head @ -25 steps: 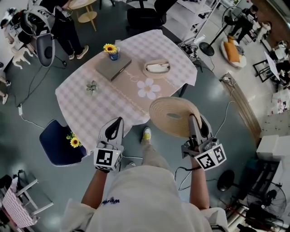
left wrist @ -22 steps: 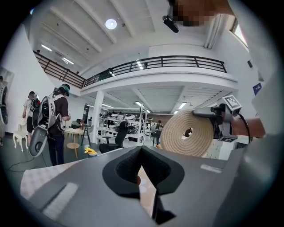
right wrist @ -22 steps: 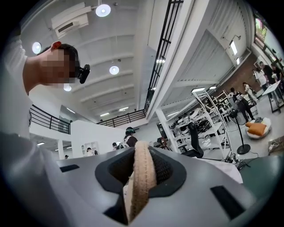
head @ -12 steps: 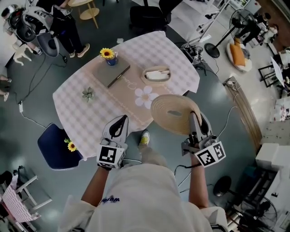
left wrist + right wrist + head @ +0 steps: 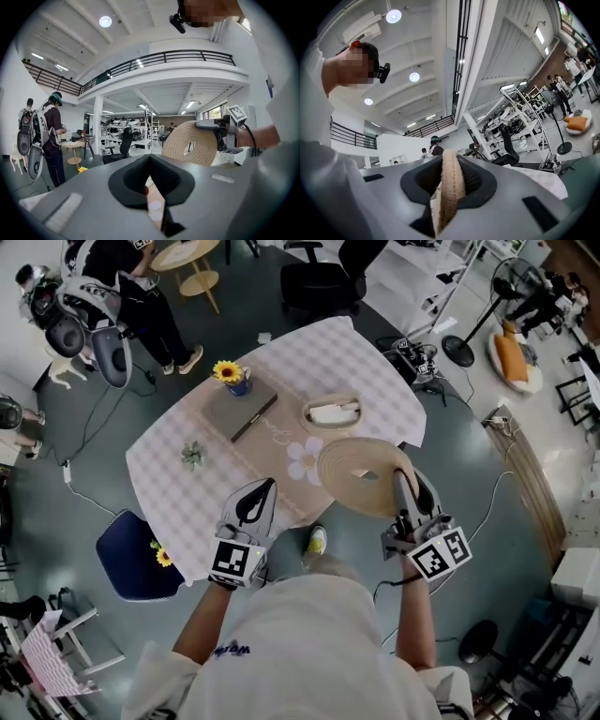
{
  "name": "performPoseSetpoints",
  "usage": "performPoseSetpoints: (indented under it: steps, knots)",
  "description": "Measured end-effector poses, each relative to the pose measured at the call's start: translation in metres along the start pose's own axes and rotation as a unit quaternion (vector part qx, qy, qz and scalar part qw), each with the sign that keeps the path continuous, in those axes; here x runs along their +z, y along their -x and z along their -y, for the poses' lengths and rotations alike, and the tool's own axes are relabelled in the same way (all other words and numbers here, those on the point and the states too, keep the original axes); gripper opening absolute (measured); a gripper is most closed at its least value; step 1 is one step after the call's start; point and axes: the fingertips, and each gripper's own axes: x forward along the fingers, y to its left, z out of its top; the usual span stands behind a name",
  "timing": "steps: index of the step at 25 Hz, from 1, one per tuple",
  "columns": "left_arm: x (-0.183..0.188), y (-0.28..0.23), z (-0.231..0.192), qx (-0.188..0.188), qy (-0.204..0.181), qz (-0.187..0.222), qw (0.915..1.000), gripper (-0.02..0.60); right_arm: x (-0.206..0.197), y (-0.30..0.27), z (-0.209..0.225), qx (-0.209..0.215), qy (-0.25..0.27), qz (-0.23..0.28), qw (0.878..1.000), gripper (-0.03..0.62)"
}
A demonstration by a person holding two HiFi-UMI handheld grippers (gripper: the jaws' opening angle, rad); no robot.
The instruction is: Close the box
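A round woven lid [image 5: 361,474] is held by its near rim in my right gripper [image 5: 405,482], level, over the table's near right edge. The lid's edge fills the jaws in the right gripper view [image 5: 449,161]. The oval woven box [image 5: 330,401] stands open on the checked table [image 5: 178,493] just beyond the lid, with something white inside. My left gripper [image 5: 265,486] hangs shut and empty over the table's near edge, left of the lid. From the left gripper view [image 5: 149,159] the lid [image 5: 192,143] shows on the right.
On the table lie a grey book [image 5: 241,406], a sunflower vase [image 5: 230,374] and a small plant [image 5: 192,454]. A blue chair [image 5: 131,554] stands at the near left. A person with a backpack [image 5: 112,287] stands beyond the table, and a black office chair [image 5: 323,282] behind it.
Both grippers have moved with the person toward the table, so the lid now reaches closer to the woven box. The right grip on the lid is unchanged; the left stays shut.
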Motion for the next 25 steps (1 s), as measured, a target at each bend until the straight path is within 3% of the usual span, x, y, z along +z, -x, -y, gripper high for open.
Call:
performPoseSetpoints:
  steps: [6,16,25]
  knots:
    - [0.01,-0.03,0.001,0.009,-0.023,-0.015,0.9996,0.002,0.008,-0.004,0.031,0.003,-0.013,0.009,1.0,0.08]
    - [0.009,-0.06,0.009,-0.016,-0.044,-0.048,0.9978,0.002,0.001,-0.023,0.049,0.02,-0.028,0.014,0.999,0.08]
    - [-0.013,-0.084,-0.013,-0.011,-0.022,-0.055,0.9982,0.002,-0.014,-0.064,0.059,0.013,-0.039,0.008,0.999,0.078]
